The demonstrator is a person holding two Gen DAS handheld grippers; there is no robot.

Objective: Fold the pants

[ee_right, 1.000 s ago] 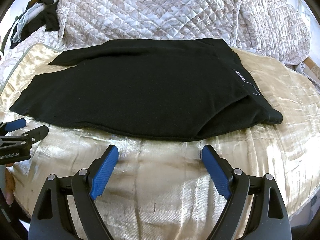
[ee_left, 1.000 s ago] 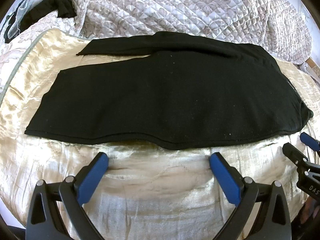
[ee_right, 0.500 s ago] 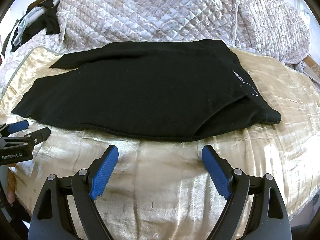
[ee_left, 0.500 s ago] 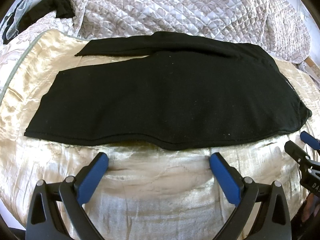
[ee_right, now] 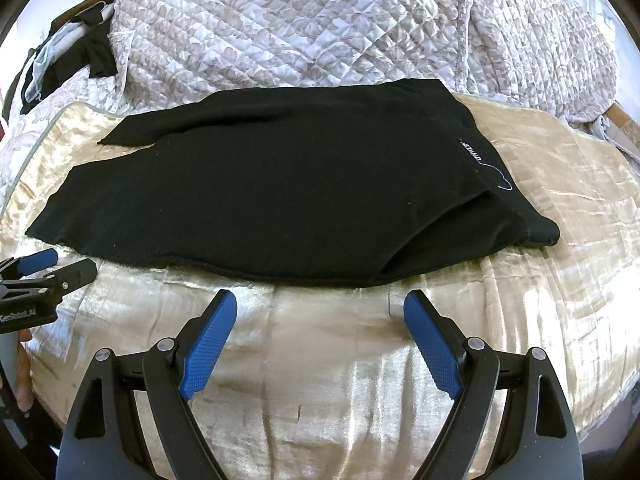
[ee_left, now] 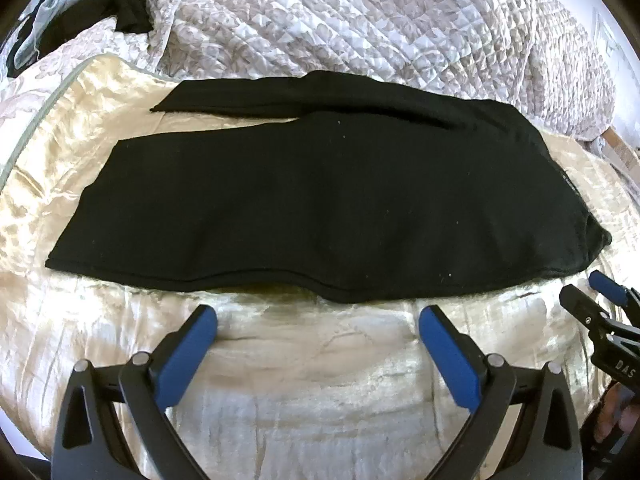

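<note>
Black pants (ee_left: 320,192) lie flat across a cream satin blanket (ee_left: 320,380), one leg folded over the other, leg ends to the left, waistband with a white label (ee_right: 476,152) to the right. My left gripper (ee_left: 318,312) hovers open just short of the pants' near edge, nothing between its blue pads. My right gripper (ee_right: 320,308) is likewise open and empty, a little before the near hem of the pants (ee_right: 280,184). Each gripper shows at the edge of the other's view: the right gripper (ee_left: 588,280) at far right, the left gripper (ee_right: 60,264) at far left.
A quilted grey-beige bedspread (ee_left: 360,20) is heaped behind the pants. Dark and pale clothing (ee_right: 72,60) is piled at the back left. The blanket's front edge drops off below the grippers. A hand (ee_left: 612,416) holds the right gripper's handle.
Both grippers have risen and drawn back very slightly; the pants sit a touch lower in the right wrist view. The pants have not moved and both grippers stay open.
</note>
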